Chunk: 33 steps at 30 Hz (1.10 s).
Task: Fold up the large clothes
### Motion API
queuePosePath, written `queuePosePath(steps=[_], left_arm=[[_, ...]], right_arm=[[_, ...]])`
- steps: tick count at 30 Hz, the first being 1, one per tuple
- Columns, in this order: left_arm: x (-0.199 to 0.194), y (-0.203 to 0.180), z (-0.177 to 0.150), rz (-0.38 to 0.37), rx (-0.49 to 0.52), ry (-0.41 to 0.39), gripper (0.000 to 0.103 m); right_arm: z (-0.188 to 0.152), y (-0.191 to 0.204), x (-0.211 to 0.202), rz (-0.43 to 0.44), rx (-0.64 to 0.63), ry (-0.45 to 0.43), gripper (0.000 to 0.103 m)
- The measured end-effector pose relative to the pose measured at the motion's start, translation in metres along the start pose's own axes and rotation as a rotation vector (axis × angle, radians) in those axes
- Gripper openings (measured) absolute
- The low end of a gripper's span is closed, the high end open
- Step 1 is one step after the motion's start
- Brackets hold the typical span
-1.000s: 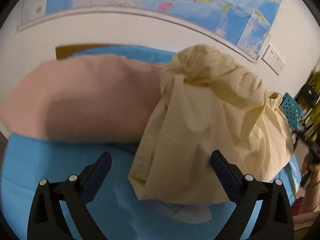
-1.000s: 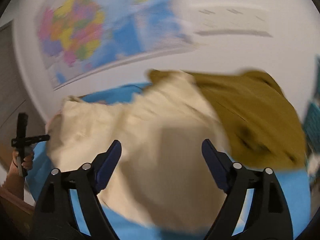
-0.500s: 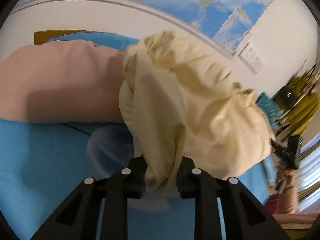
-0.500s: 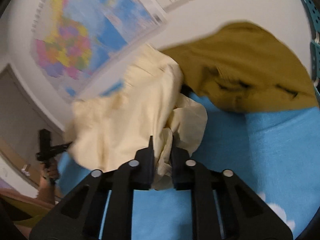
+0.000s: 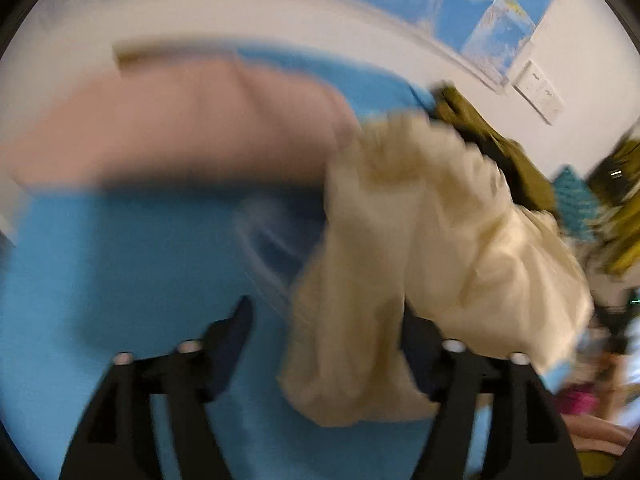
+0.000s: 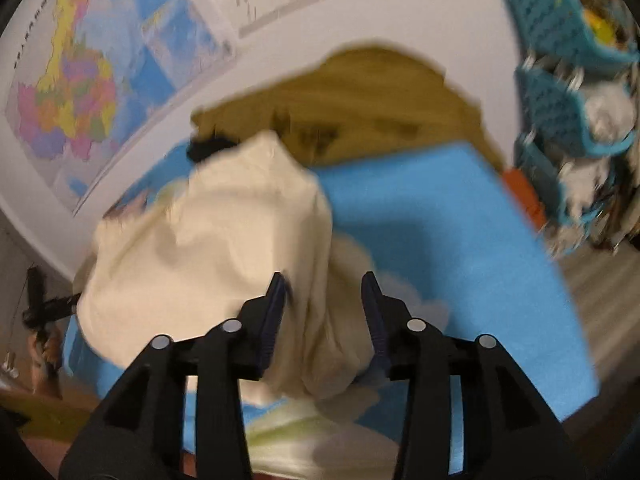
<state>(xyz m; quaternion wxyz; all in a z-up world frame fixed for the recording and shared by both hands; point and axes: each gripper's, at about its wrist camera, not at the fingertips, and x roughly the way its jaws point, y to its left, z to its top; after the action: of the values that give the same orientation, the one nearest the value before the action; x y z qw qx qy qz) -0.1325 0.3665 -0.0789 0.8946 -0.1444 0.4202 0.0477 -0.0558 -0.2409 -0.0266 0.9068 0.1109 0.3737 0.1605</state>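
The cream garment (image 5: 420, 248) lies bunched in a crumpled heap on the blue sheet (image 5: 120, 272) of the bed, toward the sheet's far right part in the left wrist view. A pink garment (image 5: 180, 128) lies flat along the far edge of the sheet, to the left of the heap, and an olive garment (image 6: 360, 96) lies beyond it against the white wall (image 6: 420, 12). The left hand-held gripper (image 5: 324, 344) points steeply down at the sheet; its jaws are opening, with a hanging fold of the cream garment between them, lying against the right finger and clear of the left one. The right hand-held gripper (image 6: 324, 320) points downward at a shallower angle; its jaws are opening, with a fold of the same garment between them, and whether the pads press on it cannot be told through the blur. A map (image 6: 80, 80) hangs on the wall. Blue baskets (image 6: 560, 100) stand stacked off the near right corner of the bed.
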Motion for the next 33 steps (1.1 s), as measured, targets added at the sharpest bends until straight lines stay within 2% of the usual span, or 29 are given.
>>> queuePosePath(steps=[2, 3, 5, 8, 10, 12, 14, 15, 16, 18, 19, 21, 22, 25, 27, 28, 30, 33], left_arm=[[-0.020, -0.014, 0.007, 0.031, 0.066, -0.080, 0.076], [-0.028, -0.025, 0.012, 0.003, 0.107, -0.111, 0.082], [-0.032, -0.049, 0.019, -0.063, 0.176, -0.127, 0.084], [-0.010, -0.095, 0.027, -0.112, 0.263, -0.077, 0.084], [0.013, -0.118, 0.032, -0.132, 0.316, -0.038, 0.084], [0.043, -0.142, 0.034, -0.113, 0.366, 0.023, 0.083], [0.070, -0.148, 0.034, -0.046, 0.394, 0.074, 0.065], [0.087, -0.149, 0.036, -0.014, 0.385, 0.112, 0.053], [0.100, -0.145, 0.040, -0.017, 0.369, 0.136, 0.041], [0.110, -0.143, 0.046, -0.044, 0.346, 0.149, 0.025], [0.113, -0.142, 0.052, -0.058, 0.327, 0.152, 0.020], [0.111, -0.141, 0.061, -0.081, 0.307, 0.145, 0.011], [0.109, -0.142, 0.067, -0.093, 0.297, 0.128, 0.005], [0.098, -0.143, 0.081, -0.113, 0.265, 0.059, 0.004], [0.101, -0.146, 0.082, -0.111, 0.266, 0.050, 0.005], [0.112, -0.146, 0.080, -0.077, 0.278, 0.071, 0.012], [0.132, -0.142, 0.078, -0.061, 0.263, 0.120, 0.018], [0.127, -0.131, 0.077, -0.095, 0.246, 0.096, 0.022]], right_arm=[[0.009, 0.023, -0.007, 0.026, -0.081, -0.047, 0.068], [0.015, 0.042, -0.006, 0.069, -0.126, -0.060, 0.068], [0.021, 0.071, 0.010, 0.125, -0.192, -0.030, 0.068], [0.026, 0.106, 0.050, 0.116, -0.299, 0.037, 0.072], [0.025, 0.119, 0.077, 0.092, -0.338, 0.080, 0.084], [0.019, 0.127, 0.096, 0.065, -0.382, 0.119, 0.084], [0.013, 0.134, 0.115, 0.026, -0.419, 0.147, 0.081], [0.011, 0.132, 0.120, 0.015, -0.418, 0.156, 0.069], [0.012, 0.130, 0.123, 0.011, -0.414, 0.160, 0.061], [0.015, 0.122, 0.123, 0.021, -0.398, 0.149, 0.028], [0.018, 0.118, 0.121, 0.043, -0.379, 0.142, 0.019], [0.027, 0.118, 0.113, 0.053, -0.354, 0.096, 0.012], [0.032, 0.117, 0.105, 0.051, -0.347, 0.059, 0.010], [0.045, 0.120, 0.081, 0.050, -0.310, -0.077, 0.009], [0.043, 0.124, 0.101, 0.002, -0.350, -0.040, 0.010], [0.042, 0.122, 0.114, -0.017, -0.352, 0.000, 0.015], [0.033, 0.115, 0.145, -0.018, -0.334, 0.121, 0.024], [0.031, 0.116, 0.144, -0.022, -0.335, 0.114, 0.031]])
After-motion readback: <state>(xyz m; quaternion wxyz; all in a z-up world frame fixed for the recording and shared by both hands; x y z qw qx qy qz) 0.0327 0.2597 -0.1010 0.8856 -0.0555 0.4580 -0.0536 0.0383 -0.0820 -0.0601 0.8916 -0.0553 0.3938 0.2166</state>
